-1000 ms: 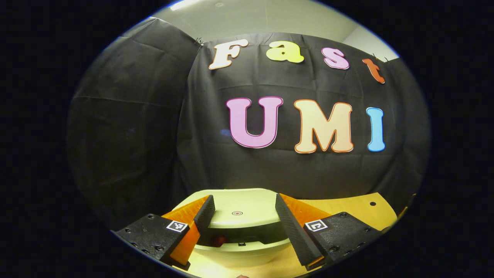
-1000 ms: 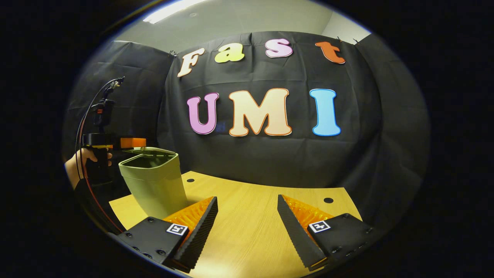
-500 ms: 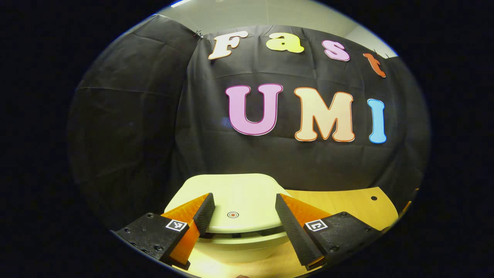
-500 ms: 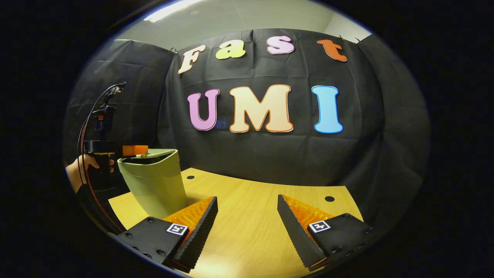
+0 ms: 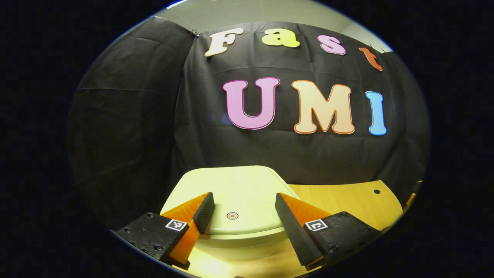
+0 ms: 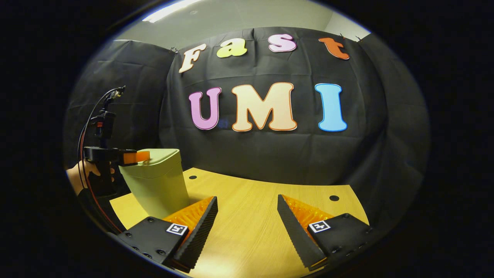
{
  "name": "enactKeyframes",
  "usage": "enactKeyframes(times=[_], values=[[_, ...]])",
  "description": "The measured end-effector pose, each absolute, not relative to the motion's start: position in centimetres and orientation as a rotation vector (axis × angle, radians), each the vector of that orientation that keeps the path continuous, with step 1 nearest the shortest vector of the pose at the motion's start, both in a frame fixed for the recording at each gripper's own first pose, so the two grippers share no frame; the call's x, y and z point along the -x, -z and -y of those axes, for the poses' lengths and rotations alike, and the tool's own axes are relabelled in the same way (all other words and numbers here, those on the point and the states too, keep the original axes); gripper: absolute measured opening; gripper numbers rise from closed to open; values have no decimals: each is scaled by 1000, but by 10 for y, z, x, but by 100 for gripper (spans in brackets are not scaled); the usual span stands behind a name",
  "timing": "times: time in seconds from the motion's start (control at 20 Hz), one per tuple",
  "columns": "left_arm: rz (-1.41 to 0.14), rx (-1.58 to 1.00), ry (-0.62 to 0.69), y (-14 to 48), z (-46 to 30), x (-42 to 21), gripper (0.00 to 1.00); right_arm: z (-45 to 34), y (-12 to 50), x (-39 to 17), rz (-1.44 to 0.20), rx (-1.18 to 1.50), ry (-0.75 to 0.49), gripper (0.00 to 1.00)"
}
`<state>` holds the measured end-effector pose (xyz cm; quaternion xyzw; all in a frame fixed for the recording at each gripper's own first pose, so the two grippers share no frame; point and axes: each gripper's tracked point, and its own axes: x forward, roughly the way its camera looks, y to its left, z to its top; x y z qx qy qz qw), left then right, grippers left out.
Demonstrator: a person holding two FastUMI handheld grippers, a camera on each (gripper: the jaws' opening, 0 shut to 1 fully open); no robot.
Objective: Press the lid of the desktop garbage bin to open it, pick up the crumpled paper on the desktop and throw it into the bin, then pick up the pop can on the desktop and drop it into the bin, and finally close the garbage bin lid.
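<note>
The pale green bin stands at the left of the wooden table, its lid lying flat and closed on the rim. In the left gripper view my left gripper is open, its fingers resting over the front of the lid on either side of a small round mark. In the right gripper view that left gripper, held by a hand, rests on the lid's near edge. My right gripper hangs open over bare table with nothing between its fingers. The bin's inside is hidden.
Small dark holes dot the table near its far edge. The black cloth wall stands close behind the table. A cable loops up from the left gripper's handle.
The lid has come down from half open to fully closed under my left gripper. The right gripper has barely moved.
</note>
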<state>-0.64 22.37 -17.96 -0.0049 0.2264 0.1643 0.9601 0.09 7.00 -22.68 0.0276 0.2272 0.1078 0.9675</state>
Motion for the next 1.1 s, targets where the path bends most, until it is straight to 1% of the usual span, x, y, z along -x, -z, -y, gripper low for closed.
enactKeyframes(times=[0.05,0.1,0.15,0.2,0.25,0.3,0.35,0.4,0.45,0.5,0.55,0.6,0.65,0.8,0.85,0.9,1.05,1.1], values=[[-462,-15,-328,181,-223,7,96,-72,229,0,-463,-57,-220,98],[-462,-24,-325,180,-224,9,97,-73,229,-1,-462,-60,-220,95],[-455,7,-328,182,-226,12,96,-74,227,-1,-457,-66,-220,98],[-437,50,-314,183,-224,12,96,-77,225,-1,-452,-77,-224,98],[-374,78,-287,176,-220,11,96,-79,226,0,-452,-85,-226,96],[-361,59,-261,172,-217,12,97,-80,224,1,-447,-89,-227,95],[-372,56,-255,175,-217,13,94,-81,222,2,-446,-91,-231,98],[-343,56,-261,170,-219,11,96,-80,220,2,-444,-88,-232,97],[-348,62,-268,169,-218,11,96,-75,215,1,-434,-81,-221,95],[-343,58,-278,164,-215,13,95,-71,206,0,-413,-81,-211,98],[-311,55,-277,158,-206,10,94,-66,197,-1,-390,-79,-197,95],[-261,47,-260,145,-196,7,92,-60,187,-1,-368,-73,-183,97],[-218,37,-236,130,-183,2,94,-53,179,-1,-346,-66,-164,97],[-127,37,-160,103,-145,-6,92,-30,151,1,-277,-63,-100,97],[-112,55,-132,97,-130,-7,92,-25,145,2,-264,-67,-84,97],[-111,71,-115,93,-119,-8,93,-19,139,3,-249,-69,-66,95],[-97,104,-65,85,-88,-6,92,-2,120,9,-199,-63,-24,97],[-99,107,-47,84,-80,-6,92,2,115,11,-185,-66,-13,95]])
